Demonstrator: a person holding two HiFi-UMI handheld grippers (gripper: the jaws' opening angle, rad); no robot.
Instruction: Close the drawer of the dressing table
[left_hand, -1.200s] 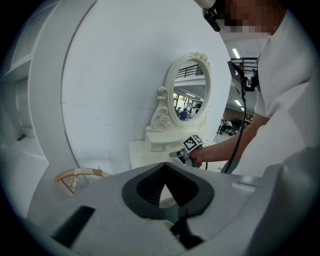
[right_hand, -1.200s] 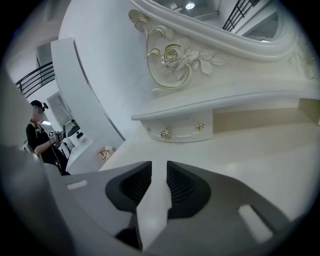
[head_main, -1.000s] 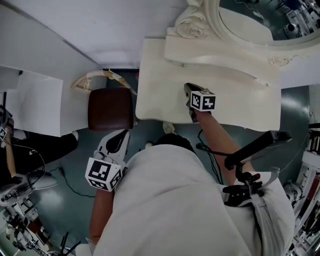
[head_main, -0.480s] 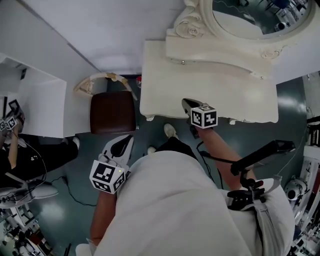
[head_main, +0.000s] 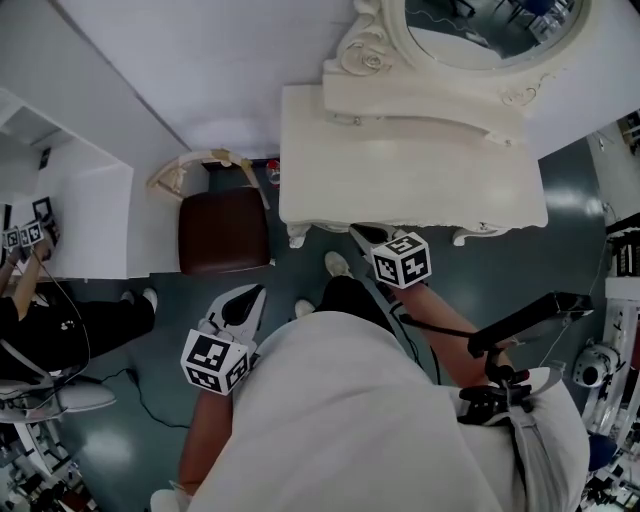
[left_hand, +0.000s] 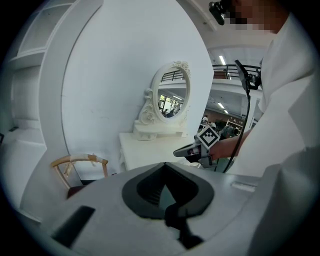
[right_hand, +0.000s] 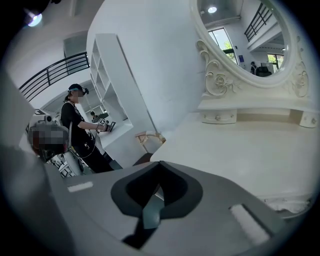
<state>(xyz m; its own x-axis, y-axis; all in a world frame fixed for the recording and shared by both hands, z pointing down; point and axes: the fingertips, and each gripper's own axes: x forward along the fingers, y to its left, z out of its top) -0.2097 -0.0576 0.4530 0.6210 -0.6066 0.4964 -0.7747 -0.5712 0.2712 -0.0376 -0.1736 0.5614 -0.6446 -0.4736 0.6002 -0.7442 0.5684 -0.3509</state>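
The white dressing table (head_main: 420, 175) with its oval mirror (head_main: 470, 25) stands against the wall. From above, its front edge (head_main: 440, 224) runs flush, with no drawer sticking out. My right gripper (head_main: 362, 234) hovers just off that front edge, shut and empty; it sees the tabletop (right_hand: 240, 145) from close by. My left gripper (head_main: 255, 292) hangs lower left, above the floor and apart from the table, also shut with nothing in it. Through the left gripper view the right gripper (left_hand: 192, 150) shows in front of the table (left_hand: 145, 150).
A wooden chair with a brown seat (head_main: 225, 230) stands left of the table, close to my left gripper. A white shelf unit (head_main: 90, 210) and another person (head_main: 40, 310) are at far left. A dark camera rig (head_main: 520, 335) hangs at my right side.
My right gripper has drawn back from over the tabletop to just past its front edge. The left gripper and my body have backed away too, so the table sits farther off.
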